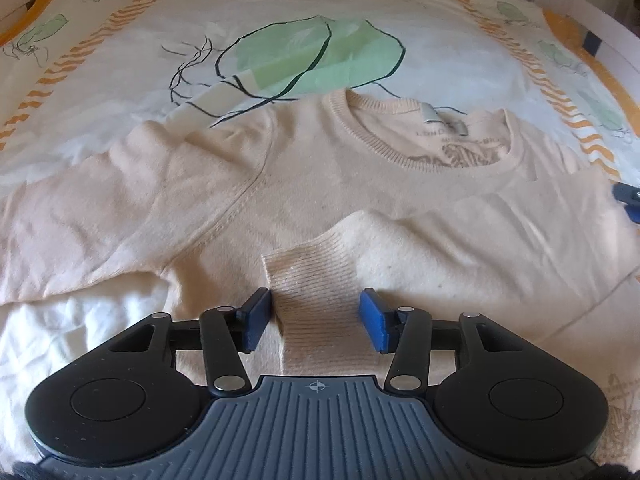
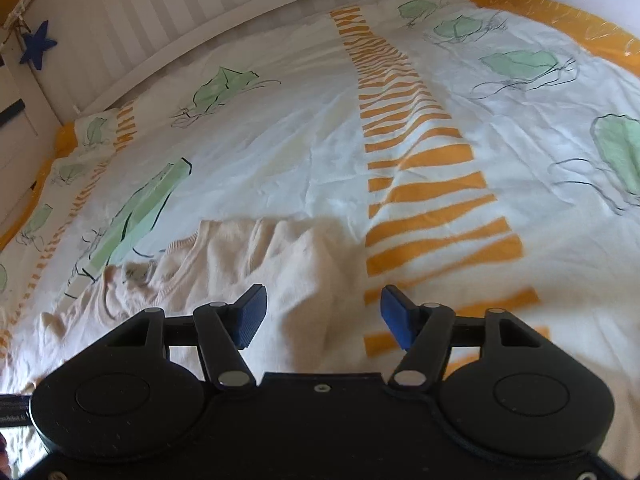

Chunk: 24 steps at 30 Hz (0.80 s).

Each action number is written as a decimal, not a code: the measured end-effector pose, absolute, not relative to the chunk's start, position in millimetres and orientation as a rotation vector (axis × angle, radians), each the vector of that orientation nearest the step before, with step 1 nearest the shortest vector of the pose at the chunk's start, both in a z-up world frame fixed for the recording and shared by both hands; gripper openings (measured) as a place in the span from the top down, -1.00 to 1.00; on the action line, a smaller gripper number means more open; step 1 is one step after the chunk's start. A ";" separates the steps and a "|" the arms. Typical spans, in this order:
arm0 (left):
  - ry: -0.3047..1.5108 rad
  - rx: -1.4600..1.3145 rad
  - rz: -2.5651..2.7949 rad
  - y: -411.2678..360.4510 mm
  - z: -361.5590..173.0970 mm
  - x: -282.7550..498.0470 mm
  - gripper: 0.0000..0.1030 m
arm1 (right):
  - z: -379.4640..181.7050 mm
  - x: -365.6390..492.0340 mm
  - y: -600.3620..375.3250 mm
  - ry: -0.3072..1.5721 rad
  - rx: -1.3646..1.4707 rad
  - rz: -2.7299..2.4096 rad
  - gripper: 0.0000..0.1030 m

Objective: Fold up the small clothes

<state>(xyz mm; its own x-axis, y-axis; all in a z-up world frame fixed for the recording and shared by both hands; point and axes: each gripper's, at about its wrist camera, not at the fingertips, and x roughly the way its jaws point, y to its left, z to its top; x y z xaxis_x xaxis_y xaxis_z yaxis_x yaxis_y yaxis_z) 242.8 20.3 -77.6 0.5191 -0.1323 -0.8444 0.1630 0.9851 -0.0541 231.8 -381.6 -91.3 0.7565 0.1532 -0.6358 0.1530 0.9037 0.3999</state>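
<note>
A cream sweater [image 1: 304, 168] lies flat on the bed, collar [image 1: 400, 140] toward the far side. One sleeve is folded across its body, and the ribbed cuff [image 1: 312, 280] lies between the fingers of my left gripper [image 1: 314, 320], which is open just above it. The other sleeve [image 1: 80, 208] stretches out to the left. My right gripper [image 2: 322, 316] is open over the sweater's right shoulder edge [image 2: 304, 264], holding nothing. A blue fingertip of the right gripper [image 1: 628, 196] shows at the right edge of the left wrist view.
The bedspread [image 2: 280, 148] is white with green leaf prints and orange striped bands [image 2: 416, 176]. A white slatted bed rail [image 2: 168, 32] runs along the far side, with a blue star [image 2: 38, 46] hanging at its left.
</note>
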 end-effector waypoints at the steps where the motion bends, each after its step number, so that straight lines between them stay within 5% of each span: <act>1: 1.007 0.032 -0.181 19.9 -77.7 243.3 0.17 | -94.2 237.0 -383.2 0.731 0.471 0.004 -0.04; 2: 1.004 0.033 -0.185 18.9 -77.7 243.1 0.24 | -97.2 241.6 -384.8 0.743 0.493 0.008 0.03; 4: 0.996 0.043 -0.193 16.9 -76.9 243.0 0.27 | -103.3 248.6 -387.3 0.759 0.546 0.023 0.73; 9: 0.980 0.063 -0.205 14.7 -76.2 241.2 0.27 | -80.5 225.5 -383.5 0.656 0.433 -0.100 0.90; 20: 0.968 0.019 -0.200 17.6 -80.9 242.9 0.23 | -82.4 211.7 -390.3 0.679 0.412 -0.142 0.68; 24: 0.951 -0.017 -0.202 22.8 -80.8 239.2 0.61 | -82.5 208.7 -379.0 0.689 0.399 -0.111 0.68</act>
